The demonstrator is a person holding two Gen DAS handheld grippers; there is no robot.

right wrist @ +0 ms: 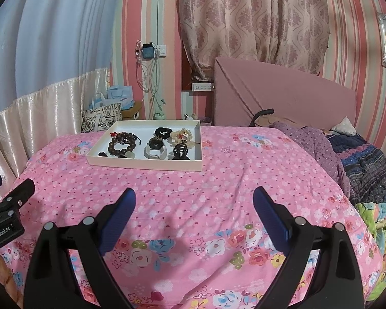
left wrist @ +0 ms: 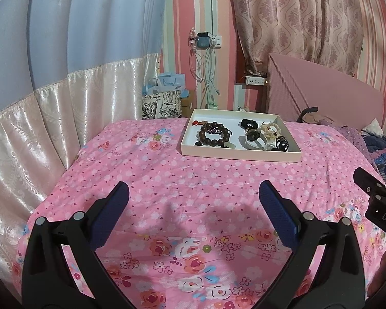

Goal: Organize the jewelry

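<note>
A shallow white tray (left wrist: 240, 155) (right wrist: 144, 166) lies on the pink floral bedspread at the far side. In it lie a brown bead bracelet (left wrist: 215, 135) (right wrist: 122, 144), a black scrunchie (left wrist: 249, 123) (right wrist: 163, 131), a cream bead bracelet (left wrist: 270, 130) (right wrist: 182, 135), a watch (left wrist: 253, 139) (right wrist: 155, 149), a black hair claw (left wrist: 281, 143) (right wrist: 180, 152) and small pieces. My left gripper (left wrist: 194, 193) is open and empty, low over the bedspread well short of the tray. My right gripper (right wrist: 194, 198) is open and empty, likewise short of the tray.
The bedspread (left wrist: 167, 180) covers the bed between grippers and tray. Bunched blankets (right wrist: 360, 164) lie at the right. A pink headboard (right wrist: 283, 95) stands behind. Gift bags (left wrist: 162, 103) and a satin curtain (left wrist: 38, 134) are at the left. The other gripper shows at each view's edge (left wrist: 378, 200) (right wrist: 5, 211).
</note>
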